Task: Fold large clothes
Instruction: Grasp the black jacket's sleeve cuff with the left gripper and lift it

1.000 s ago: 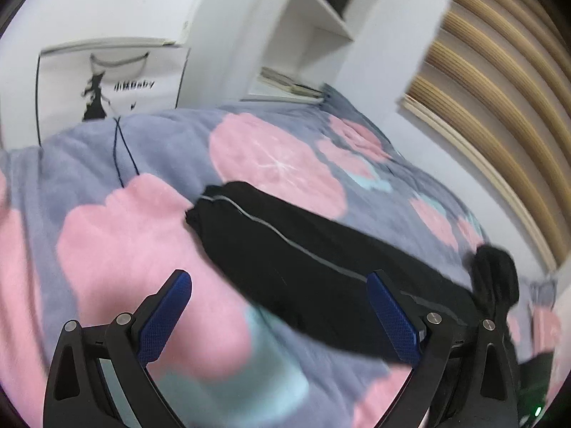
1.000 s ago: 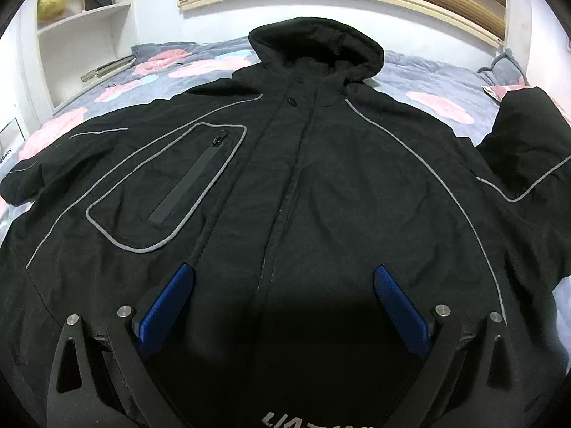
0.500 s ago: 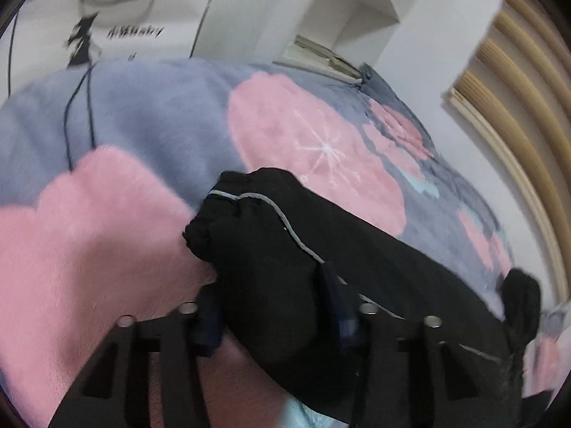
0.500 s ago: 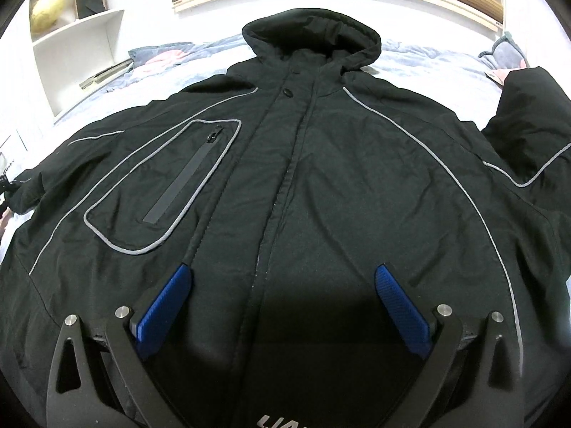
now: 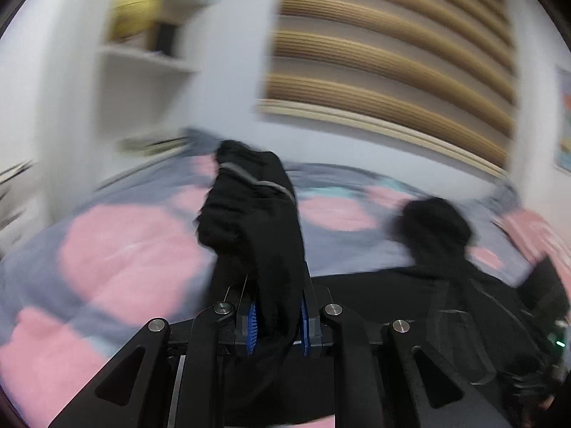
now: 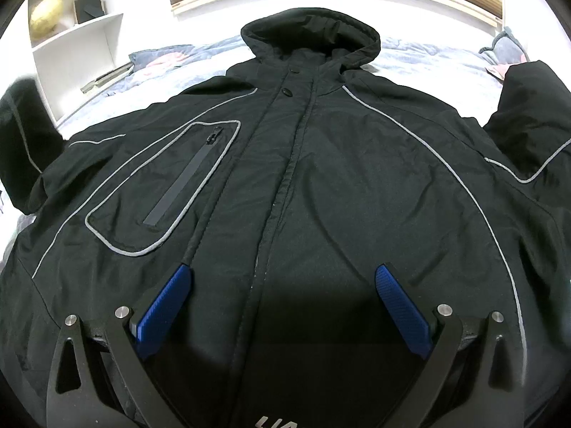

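Note:
A black hooded jacket (image 6: 339,178) with grey piping lies face up on the bed, hood (image 6: 310,35) at the far end. My left gripper (image 5: 276,324) is shut on the jacket's left sleeve (image 5: 253,221) near the cuff and holds it lifted above the blanket; the raised sleeve also shows in the right wrist view (image 6: 25,142) at the left edge. My right gripper (image 6: 282,303) is open and empty, low over the jacket's lower front. The right sleeve (image 6: 528,117) lies bent at the far right.
The bed is covered by a grey blanket with pink patches (image 5: 125,249). White shelves (image 6: 75,42) with a yellow ball (image 6: 46,16) stand at the left. A slatted wooden headboard (image 5: 392,71) backs the bed. A grey pillow (image 6: 506,48) lies far right.
My left gripper has closed on the sleeve cuff and lifted it off the blanket, swinging toward the jacket body. My right gripper has stayed open and moved slightly lower over the jacket.

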`<state>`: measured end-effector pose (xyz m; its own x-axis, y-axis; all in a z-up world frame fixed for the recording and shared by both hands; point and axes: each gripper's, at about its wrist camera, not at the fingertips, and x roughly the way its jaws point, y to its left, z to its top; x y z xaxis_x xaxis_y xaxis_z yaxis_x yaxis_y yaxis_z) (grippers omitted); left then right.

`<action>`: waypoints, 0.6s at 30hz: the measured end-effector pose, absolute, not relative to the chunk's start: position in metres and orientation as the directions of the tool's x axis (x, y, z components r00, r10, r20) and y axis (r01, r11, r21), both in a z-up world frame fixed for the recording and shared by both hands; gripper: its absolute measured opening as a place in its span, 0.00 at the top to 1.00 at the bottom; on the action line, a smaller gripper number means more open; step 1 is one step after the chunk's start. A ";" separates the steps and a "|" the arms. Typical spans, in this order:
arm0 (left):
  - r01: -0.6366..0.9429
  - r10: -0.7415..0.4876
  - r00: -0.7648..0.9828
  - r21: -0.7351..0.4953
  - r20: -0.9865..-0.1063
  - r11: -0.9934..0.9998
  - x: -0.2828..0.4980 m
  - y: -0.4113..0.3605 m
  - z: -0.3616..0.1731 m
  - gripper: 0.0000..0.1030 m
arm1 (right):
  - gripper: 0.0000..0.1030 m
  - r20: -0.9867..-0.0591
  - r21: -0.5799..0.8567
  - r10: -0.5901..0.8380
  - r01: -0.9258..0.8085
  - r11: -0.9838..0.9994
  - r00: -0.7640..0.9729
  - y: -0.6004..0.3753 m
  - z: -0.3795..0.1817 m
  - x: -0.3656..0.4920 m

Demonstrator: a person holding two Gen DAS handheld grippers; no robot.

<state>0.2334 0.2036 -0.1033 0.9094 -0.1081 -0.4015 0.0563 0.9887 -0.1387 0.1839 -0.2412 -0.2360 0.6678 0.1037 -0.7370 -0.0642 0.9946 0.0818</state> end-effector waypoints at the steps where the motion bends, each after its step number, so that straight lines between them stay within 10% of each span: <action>1: 0.111 -0.153 0.902 -0.126 -0.403 0.986 0.237 0.181 -0.101 0.83 | 0.00 -0.737 0.083 0.105 -0.064 0.994 0.668 -0.241 -0.236 0.183; 12: 0.455 -0.353 0.642 -0.033 -0.681 0.890 0.288 0.005 -0.191 0.79 | 0.00 -0.731 0.106 0.124 -0.069 0.992 0.671 -0.244 -0.235 0.184; 15: 0.479 -0.362 0.555 -0.068 -0.749 0.875 0.297 -0.002 -0.220 0.68 | 0.00 -0.728 0.112 0.130 -0.070 0.991 0.673 -0.245 -0.236 0.183; 18: 0.523 -0.426 0.535 -0.110 -0.729 0.845 0.284 -0.004 -0.212 0.26 | 0.00 -0.730 0.112 0.130 -0.070 0.991 0.671 -0.245 -0.236 0.184</action>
